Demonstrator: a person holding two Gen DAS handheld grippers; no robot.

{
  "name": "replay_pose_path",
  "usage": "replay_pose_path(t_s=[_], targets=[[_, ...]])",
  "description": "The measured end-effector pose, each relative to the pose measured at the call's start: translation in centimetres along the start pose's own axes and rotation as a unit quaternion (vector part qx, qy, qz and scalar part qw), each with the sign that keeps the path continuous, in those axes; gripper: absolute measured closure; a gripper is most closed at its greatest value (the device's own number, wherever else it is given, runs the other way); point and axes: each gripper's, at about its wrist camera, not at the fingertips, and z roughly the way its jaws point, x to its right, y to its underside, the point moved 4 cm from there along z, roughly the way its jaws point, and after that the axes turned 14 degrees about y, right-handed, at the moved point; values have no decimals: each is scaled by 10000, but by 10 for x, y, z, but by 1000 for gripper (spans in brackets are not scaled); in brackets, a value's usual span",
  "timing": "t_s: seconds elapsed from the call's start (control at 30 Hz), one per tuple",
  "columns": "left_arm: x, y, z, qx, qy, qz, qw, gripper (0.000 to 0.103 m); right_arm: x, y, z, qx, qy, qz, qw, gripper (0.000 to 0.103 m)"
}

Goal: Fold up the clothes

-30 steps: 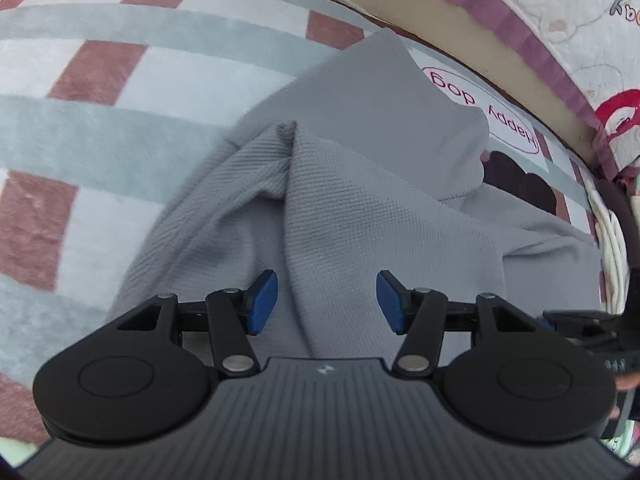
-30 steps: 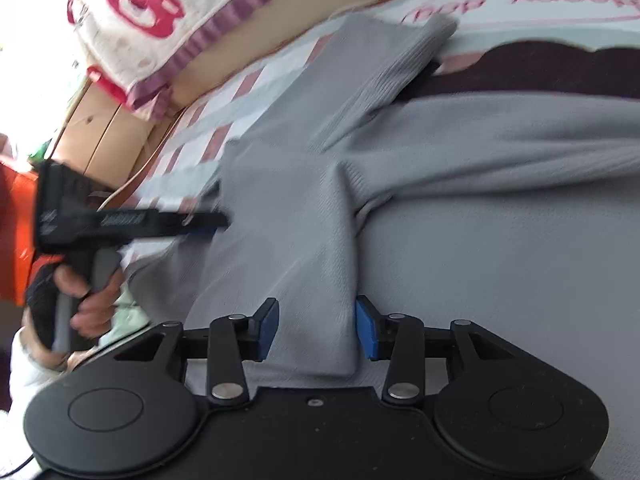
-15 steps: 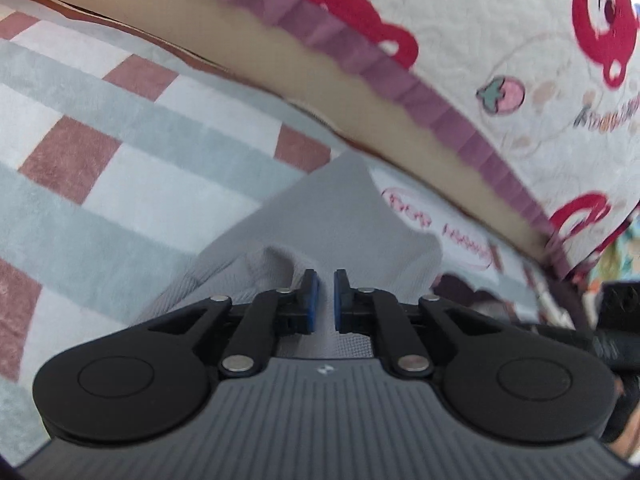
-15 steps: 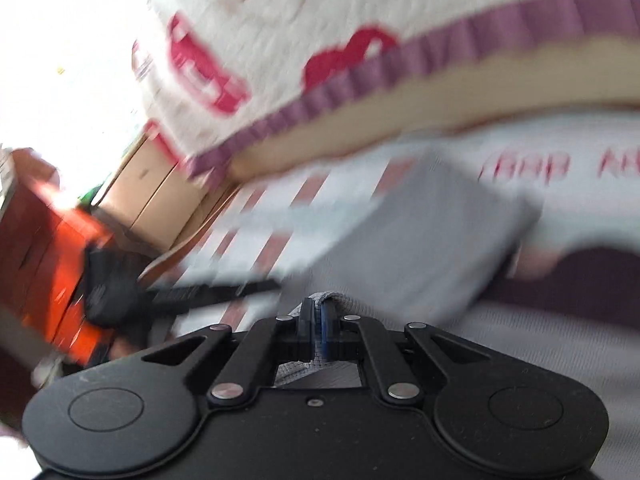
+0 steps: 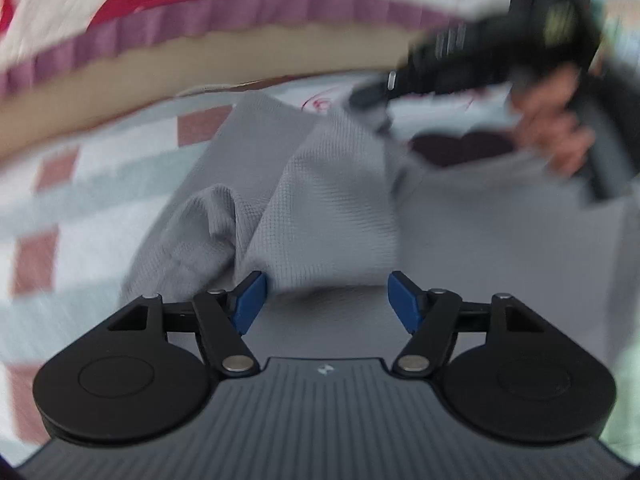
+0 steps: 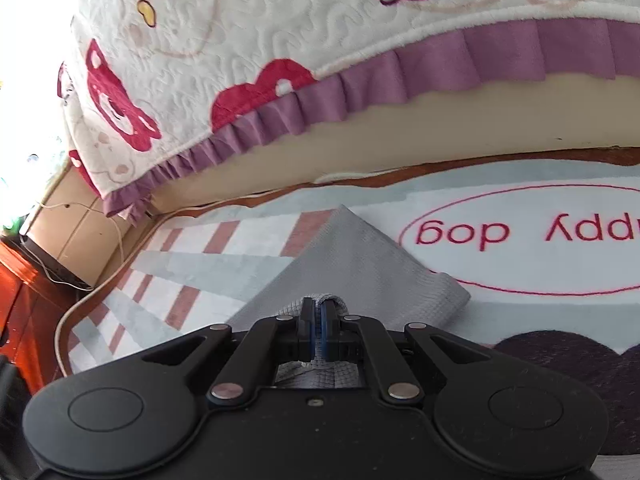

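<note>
A grey knit garment (image 5: 332, 216) lies on a checked rug (image 5: 80, 200). In the left wrist view my left gripper (image 5: 325, 301) is open, its blue pads either side of the fabric's near edge, holding nothing. The right gripper (image 5: 384, 120) shows at upper right, held by a hand, pinching a lifted fold of the garment. In the right wrist view my right gripper (image 6: 316, 332) is shut on a fold of the grey garment (image 6: 352, 256), which runs forward over the rug.
A rug (image 6: 240, 256) with pink and grey checks and a "happy dog" oval (image 6: 520, 240) lies under the garment. A bed with a white quilt and purple frill (image 6: 360, 80) rises behind. An orange-brown cabinet (image 6: 20, 320) stands at left.
My left gripper was shut on the fabric half a second ago and has opened, letting it go. My right gripper stays shut on the garment and has lifted its fold.
</note>
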Motion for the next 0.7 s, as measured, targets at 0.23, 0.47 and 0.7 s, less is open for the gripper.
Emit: replay_pose_path(t_s=[0.23, 0.47, 0.7], targets=[[-37, -57, 5, 876, -492, -139, 9948, 98, 0, -3, -1, -32, 67, -24, 10000, 98], [-68, -86, -3, 1750, -753, -376, 9810, 43, 22, 4, 6, -279, 990, -79, 9947, 96], [-124, -31, -34, 847, -324, -2107, 9733, 46, 26, 16, -20, 313, 955, 94, 9949, 67]])
